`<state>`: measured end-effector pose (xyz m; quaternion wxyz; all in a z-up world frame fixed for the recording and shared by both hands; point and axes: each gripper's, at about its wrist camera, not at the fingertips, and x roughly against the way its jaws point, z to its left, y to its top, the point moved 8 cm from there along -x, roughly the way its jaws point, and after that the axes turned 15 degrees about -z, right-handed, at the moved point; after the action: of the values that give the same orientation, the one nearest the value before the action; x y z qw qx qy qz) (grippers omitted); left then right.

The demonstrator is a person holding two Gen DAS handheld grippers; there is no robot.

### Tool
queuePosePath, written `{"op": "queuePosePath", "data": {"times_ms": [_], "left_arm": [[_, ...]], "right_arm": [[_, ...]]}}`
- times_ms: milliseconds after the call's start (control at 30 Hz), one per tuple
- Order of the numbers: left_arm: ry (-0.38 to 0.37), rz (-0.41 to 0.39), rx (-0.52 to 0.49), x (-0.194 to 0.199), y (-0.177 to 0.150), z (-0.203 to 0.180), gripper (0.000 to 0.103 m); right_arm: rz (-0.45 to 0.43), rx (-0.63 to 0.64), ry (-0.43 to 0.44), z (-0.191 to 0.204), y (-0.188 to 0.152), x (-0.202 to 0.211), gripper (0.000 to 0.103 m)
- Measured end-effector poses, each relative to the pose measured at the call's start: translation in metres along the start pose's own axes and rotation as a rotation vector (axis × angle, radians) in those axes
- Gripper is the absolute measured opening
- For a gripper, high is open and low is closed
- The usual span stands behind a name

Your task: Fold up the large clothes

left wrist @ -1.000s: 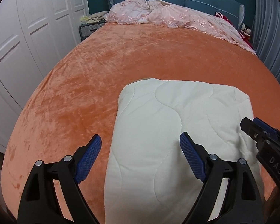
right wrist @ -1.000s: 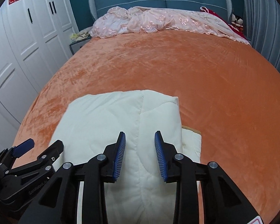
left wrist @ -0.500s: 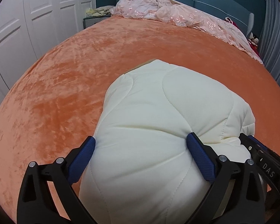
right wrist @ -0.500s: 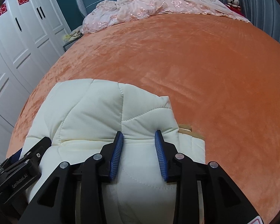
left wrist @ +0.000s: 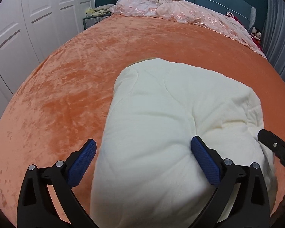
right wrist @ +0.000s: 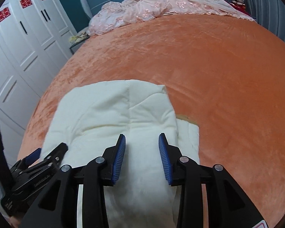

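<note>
While the views overlap, each line below counts what both wrist cameras show.

Garment: one cream quilted garment (left wrist: 171,133), folded into a thick padded bundle, lies on the near part of the bed; wavy stitched seams cross its top; a lower layer with a tan edge shows at its right side in the right wrist view (right wrist: 188,131).

Left gripper (left wrist: 144,161): one; its jaws have just been opening and stand very wide, astride the bundle's near left part; the right pad (left wrist: 205,163) dents the padding, the left pad hangs over the bedspread beside the garment; no grip is seen.

Right gripper (right wrist: 142,155): one; its jaws have just been opening a little and stand partly apart, with a ridge of the garment between the two blue pads; whether the pads press the cloth I cannot tell.

Bedspread (left wrist: 70,87): one, orange plush, covering the whole bed.

Pink coverlet (left wrist: 172,15): one, embroidered, crumpled along the head of the bed.

Headboard (left wrist: 218,0): one, blue, padded.

Wardrobe (right wrist: 18,47): white panelled doors at the left; three red paper emblems on them in the right wrist view.
</note>
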<state>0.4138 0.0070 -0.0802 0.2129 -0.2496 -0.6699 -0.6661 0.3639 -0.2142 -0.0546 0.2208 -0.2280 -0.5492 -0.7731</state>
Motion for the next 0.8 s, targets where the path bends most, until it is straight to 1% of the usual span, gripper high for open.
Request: {"op": "queuePosePath", "data": {"times_ms": [67,133,200,300,367,433,567,700,800], "left_arm": [[-0.002,-0.002,-0.040,0.024,-0.004,0.003,0.097],[-0.013,0.001,-0.066,0.048,-0.012,0.003,0.096],[-0.025,0.026,-0.070,0.066,-0.023,0.003,0.096],[-0.034,0.064,-0.081,0.083,-0.044,-0.002,0.096],[-0.023,0.078,-0.094,0.085,-0.055,-0.004,0.096],[-0.017,0.093,-0.085,0.084,-0.065,-0.005,0.096],[-0.020,0.114,-0.052,0.078,-0.075,-0.001,0.098],[-0.009,0.102,-0.071,0.077,-0.079,-0.003,0.098],[0.009,0.091,-0.078,0.080,-0.080,-0.004,0.098]], "right_arm": [[-0.006,0.044,0.011,0.005,-0.008,0.030,0.033],[0.023,0.084,0.007,0.007,-0.024,0.050,0.033],[0.062,0.104,-0.012,0.006,-0.044,0.061,0.033],[0.099,0.127,-0.071,-0.004,-0.068,0.062,0.033],[0.113,0.105,-0.084,-0.009,-0.077,0.058,0.034],[0.116,0.099,-0.099,-0.013,-0.082,0.054,0.041],[0.127,0.049,-0.099,-0.019,-0.091,0.051,0.044],[0.129,0.076,-0.118,-0.016,-0.093,0.050,0.045],[0.130,0.102,-0.135,-0.013,-0.092,0.052,0.047]]}}
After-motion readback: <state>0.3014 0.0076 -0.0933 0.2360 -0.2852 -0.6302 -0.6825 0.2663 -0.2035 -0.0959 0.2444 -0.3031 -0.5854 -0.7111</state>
